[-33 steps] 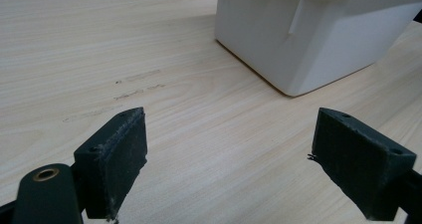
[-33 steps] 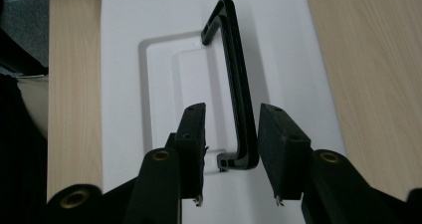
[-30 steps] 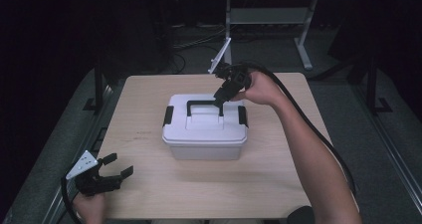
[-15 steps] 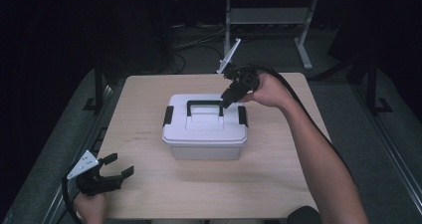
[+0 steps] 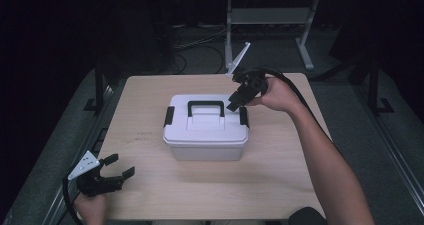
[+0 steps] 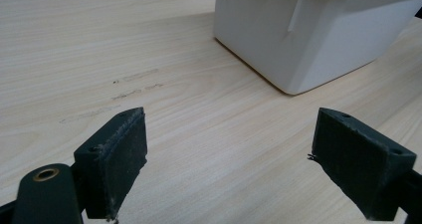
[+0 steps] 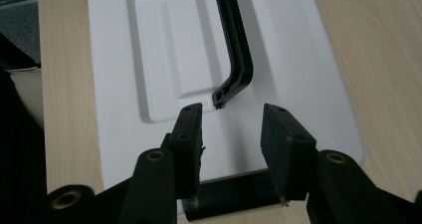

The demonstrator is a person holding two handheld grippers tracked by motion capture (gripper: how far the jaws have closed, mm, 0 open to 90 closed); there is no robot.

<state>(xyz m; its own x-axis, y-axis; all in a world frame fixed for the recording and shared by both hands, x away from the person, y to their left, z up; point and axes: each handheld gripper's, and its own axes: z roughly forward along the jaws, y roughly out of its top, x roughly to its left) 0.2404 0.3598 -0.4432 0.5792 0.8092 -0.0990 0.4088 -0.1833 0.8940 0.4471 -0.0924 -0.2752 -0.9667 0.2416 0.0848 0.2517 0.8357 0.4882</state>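
Observation:
A white lidded box [image 5: 206,127] with a black handle [image 5: 205,105] and black side latches stands mid-table. My right gripper [image 5: 233,105] hovers over the box's right end near the right latch [image 5: 243,116]. In the right gripper view it [image 7: 231,134] is open, jaws a little apart above the lid [image 7: 149,50], close to the handle's end [image 7: 234,79], with the latch [image 7: 229,196] below them. My left gripper [image 5: 119,168] rests at the table's near left corner. In the left gripper view it [image 6: 226,154] is wide open and holds nothing, facing the box corner [image 6: 308,40].
The wooden table [image 5: 150,110] has bare surface to the left of and in front of the box. Behind the table stand a metal frame [image 5: 265,20] and cables on a dark floor. A person's right forearm [image 5: 320,155] reaches across the right side.
The right gripper has moved from over the handle toward the box's right end, by the latch. The left gripper has stayed put.

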